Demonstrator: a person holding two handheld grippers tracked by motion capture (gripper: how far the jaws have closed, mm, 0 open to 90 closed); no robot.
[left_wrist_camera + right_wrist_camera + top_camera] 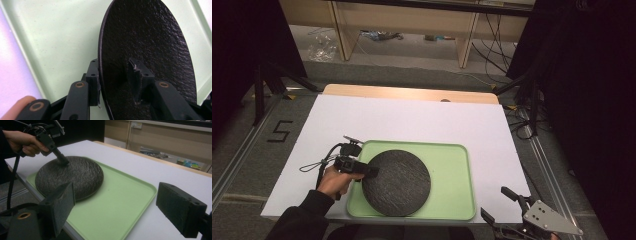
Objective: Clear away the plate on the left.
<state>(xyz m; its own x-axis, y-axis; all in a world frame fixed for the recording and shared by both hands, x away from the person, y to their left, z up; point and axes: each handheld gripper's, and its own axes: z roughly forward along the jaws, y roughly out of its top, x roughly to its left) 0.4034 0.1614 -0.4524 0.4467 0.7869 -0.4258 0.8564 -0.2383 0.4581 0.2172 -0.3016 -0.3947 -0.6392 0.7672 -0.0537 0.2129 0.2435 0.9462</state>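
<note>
Looking from the near edge of the table, I see my right gripper (507, 206) hanging low by the front right corner. Its jaws are wide apart and nothing is between them. It is well apart from the tray.

A bit farther in, a hand (333, 181) holds my left gripper (371, 171) at the left side of the round black plate (397, 182). One jaw is over the plate's rim and one is under it. In the left gripper view I see a small gap between the plate and the pads, so I am not squeezing it. The plate is between loose jaws.

My plate lies flat in the green tray (449, 170), on its left half. The tray's right half is bare.

My tray sits on the white table (412, 120), near the front edge. Behind the table is a grey floor (422, 75), then some wooden furniture (412, 25) at the back.
</note>
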